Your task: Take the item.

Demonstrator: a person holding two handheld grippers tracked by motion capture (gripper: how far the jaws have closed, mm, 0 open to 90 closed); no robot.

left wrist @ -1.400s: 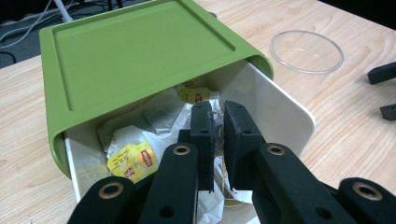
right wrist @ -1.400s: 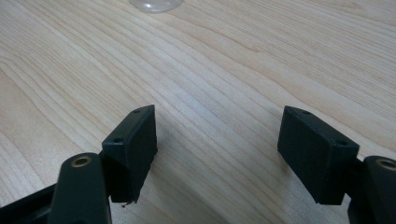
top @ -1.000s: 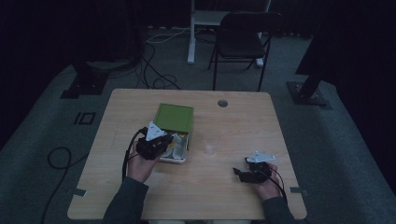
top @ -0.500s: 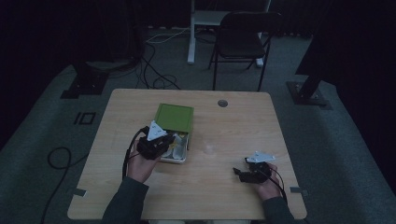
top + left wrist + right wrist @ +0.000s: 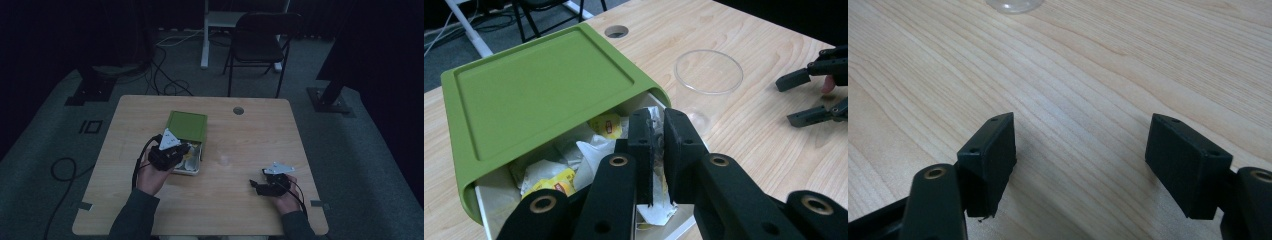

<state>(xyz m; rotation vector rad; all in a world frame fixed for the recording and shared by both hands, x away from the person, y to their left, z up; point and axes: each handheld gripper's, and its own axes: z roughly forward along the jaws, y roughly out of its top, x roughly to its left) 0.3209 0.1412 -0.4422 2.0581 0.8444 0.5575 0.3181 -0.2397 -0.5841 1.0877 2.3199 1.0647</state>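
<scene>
A white box [image 5: 192,167] with its green lid [image 5: 187,126] slid back stands left of the table's middle. In the left gripper view the box's open end [image 5: 489,197] holds several white and yellow tea-bag sachets [image 5: 546,180]. My left gripper [image 5: 655,117] hangs over that opening, shut on a white sachet [image 5: 653,210] pinched between its pads. From above, the left gripper [image 5: 189,152] sits at the box's near end. My right gripper [image 5: 255,182] rests low at the table's near right, open with nothing between its jaws [image 5: 1080,145].
A clear round glass [image 5: 708,71] stands on the wooden table [image 5: 250,130] between the two hands, right of the box. A cable hole [image 5: 238,110] lies near the far edge. A chair [image 5: 260,45] stands behind the table.
The left gripper has shifted slightly toward the far side above the box's open end. The right hand has stayed still.
</scene>
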